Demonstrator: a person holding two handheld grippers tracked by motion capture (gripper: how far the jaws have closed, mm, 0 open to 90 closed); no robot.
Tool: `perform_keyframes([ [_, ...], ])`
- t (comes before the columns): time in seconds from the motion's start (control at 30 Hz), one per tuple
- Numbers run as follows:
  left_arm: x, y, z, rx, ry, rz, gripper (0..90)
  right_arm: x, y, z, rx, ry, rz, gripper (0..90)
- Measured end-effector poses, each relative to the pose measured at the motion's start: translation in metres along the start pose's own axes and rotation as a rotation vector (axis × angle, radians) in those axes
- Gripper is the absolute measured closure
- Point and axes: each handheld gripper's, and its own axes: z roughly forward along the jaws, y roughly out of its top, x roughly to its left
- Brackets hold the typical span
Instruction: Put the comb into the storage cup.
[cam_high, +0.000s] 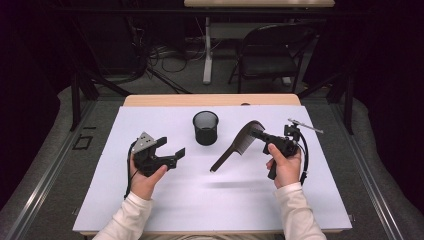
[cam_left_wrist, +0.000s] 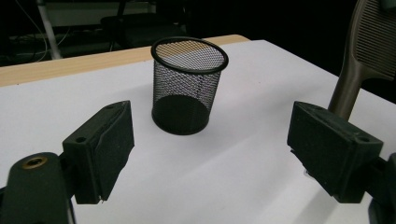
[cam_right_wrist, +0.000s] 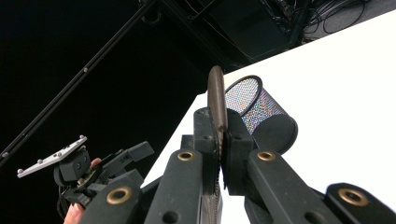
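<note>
We pinch the comb (cam_high: 239, 145) in our right gripper (cam_high: 261, 134), lifted clear of the table (cam_high: 210, 200) (handle slanting down). Our left gripper (cam_high: 172, 150) is spread with nothing between its jaws, the cup (cam_high: 205, 128) ahead of it.

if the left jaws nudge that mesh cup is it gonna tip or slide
The mesh cup looks light: thin open wire, nothing visible inside, so it would probably slide. It stands taller than wide, so a push near the rim might tip it, and once tipped its round wall could roll.
</note>
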Motion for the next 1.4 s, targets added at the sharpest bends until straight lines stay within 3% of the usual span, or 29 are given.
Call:
perform_keyframes([
  [0.13, 0.003, 0.000, -0.002, 0.020, 0.000, 0.015, 15.5, -0.001, 0.001, -0.002, 0.004, -0.007, -0.004, 86.9],
  [0.27, 0.003, -0.001, -0.005, 0.058, 0.010, 0.086, 15.6, -0.001, 0.001, -0.003, -0.001, -0.006, -0.002, 86.9],
  [0.43, 0.005, -0.002, -0.006, 0.061, -0.032, 0.105, 15.7, -0.002, 0.002, -0.004, -0.006, -0.007, -0.008, 86.9],
  [0.77, 0.009, -0.003, -0.009, 0.052, -0.039, 0.106, 15.9, -0.002, 0.003, -0.006, -0.017, -0.016, -0.010, 86.9],
  [0.97, 0.012, -0.003, -0.010, 0.058, -0.009, 0.097, 15.9, -0.003, 0.004, -0.008, -0.029, -0.016, -0.013, 86.9],
  [1.17, 0.015, -0.003, -0.011, 0.061, -0.030, 0.086, 15.9, -0.004, 0.005, -0.010, -0.036, -0.027, -0.024, 86.9],
  [1.4, 0.018, -0.003, -0.013, 0.050, -0.020, 0.072, 15.9, -0.004, 0.004, -0.010, -0.040, -0.039, -0.037, 86.9],
])
